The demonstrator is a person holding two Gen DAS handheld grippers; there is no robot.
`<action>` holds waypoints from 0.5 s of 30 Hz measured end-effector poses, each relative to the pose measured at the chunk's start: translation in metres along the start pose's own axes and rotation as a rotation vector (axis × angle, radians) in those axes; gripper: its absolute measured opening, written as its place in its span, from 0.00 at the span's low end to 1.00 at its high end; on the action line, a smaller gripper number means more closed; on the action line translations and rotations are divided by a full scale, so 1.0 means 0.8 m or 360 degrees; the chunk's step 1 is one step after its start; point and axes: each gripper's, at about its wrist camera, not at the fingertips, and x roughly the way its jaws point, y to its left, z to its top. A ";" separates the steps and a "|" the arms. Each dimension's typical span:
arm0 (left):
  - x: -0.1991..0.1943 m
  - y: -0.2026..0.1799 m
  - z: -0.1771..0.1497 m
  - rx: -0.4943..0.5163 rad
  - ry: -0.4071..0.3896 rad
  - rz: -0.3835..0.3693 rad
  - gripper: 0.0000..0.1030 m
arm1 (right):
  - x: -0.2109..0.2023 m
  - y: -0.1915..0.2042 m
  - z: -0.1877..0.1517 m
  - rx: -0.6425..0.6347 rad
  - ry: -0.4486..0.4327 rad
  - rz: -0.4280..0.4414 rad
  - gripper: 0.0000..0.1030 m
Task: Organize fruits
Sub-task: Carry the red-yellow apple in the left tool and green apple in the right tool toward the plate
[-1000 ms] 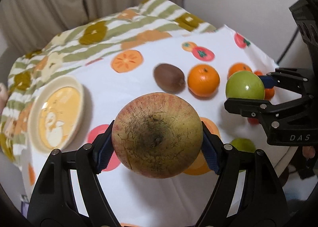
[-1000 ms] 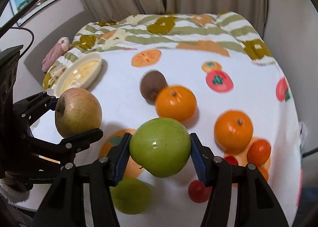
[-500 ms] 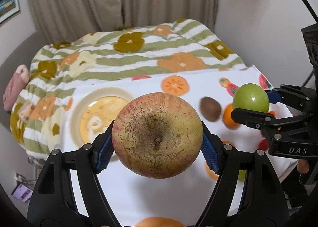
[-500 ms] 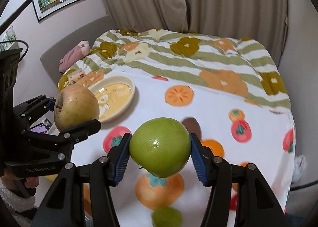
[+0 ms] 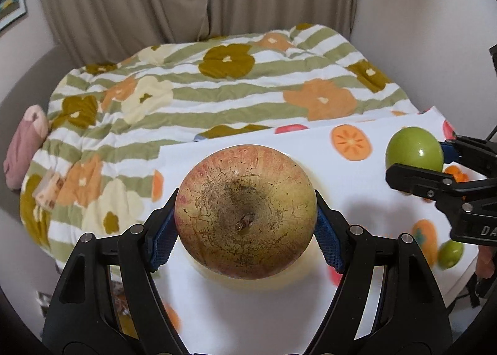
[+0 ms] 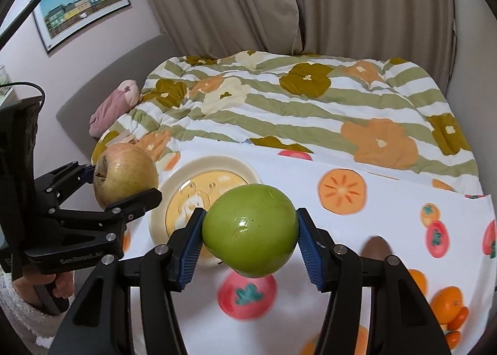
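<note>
Left claw [image 5: 245, 230] around round, crackled russet apple [image 5: 245, 215]

Right gripper [image 6: 250, 235] clamps a green apple [image 6: 249, 230] between blue pads — held above the plate [image 6: 174, 182]. At 9 o'clock, left gripper [image 6: 122, 179] grips a russet apple [image 6: 125, 175]. Oranges [image 6: 449, 303] at 4 o'clock — on the fruit-print cloth [image 6: 388, 221].

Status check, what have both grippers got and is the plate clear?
Left gripper shut on russet apple. Right gripper shut on green apple. Plate empty, nothing blocking.
</note>
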 end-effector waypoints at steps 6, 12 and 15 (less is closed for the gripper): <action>0.062 0.033 0.013 0.0110 0.0067 -0.0076 0.79 | 0.049 0.013 0.017 0.0087 0.0016 -0.0073 0.52; 0.119 0.030 0.013 0.0235 0.0130 -0.0171 0.79 | 0.090 0.007 0.020 0.0177 0.0053 -0.0158 0.52; 0.140 0.023 0.008 0.0281 0.0163 -0.0200 0.79 | 0.103 0.000 0.017 0.0223 0.0077 -0.0189 0.52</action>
